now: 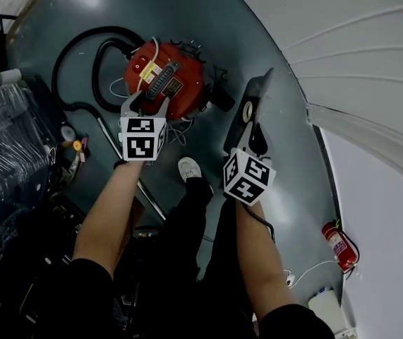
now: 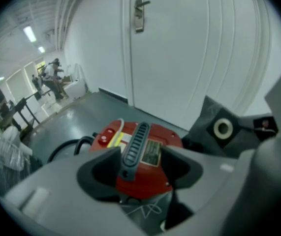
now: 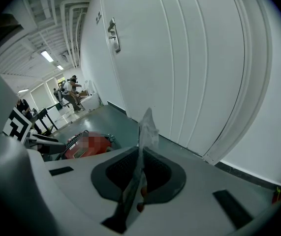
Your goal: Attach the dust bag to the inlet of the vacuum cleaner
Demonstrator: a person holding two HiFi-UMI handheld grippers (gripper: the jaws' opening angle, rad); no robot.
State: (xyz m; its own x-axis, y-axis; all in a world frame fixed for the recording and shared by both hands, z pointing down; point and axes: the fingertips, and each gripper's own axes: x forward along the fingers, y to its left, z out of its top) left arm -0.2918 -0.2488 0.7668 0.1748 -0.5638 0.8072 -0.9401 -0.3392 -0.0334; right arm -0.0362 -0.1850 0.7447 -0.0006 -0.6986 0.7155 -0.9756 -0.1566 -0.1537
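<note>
You clenched right gripper on flat grey dust bag — right of round red vacuum cleaner, unattached | left gripper released — empty.

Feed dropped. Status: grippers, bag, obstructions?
Left gripper open, aimed at vacuum handle. Right gripper shut on bag, still unattached. Hose looped beside vacuum, clear of jaws.

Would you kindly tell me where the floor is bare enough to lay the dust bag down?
Bare floor lies between the vacuum cleaner and the white wall, beyond the dust bag. Left is crowded: hose loops, plastic-wrapped clutter.
</note>
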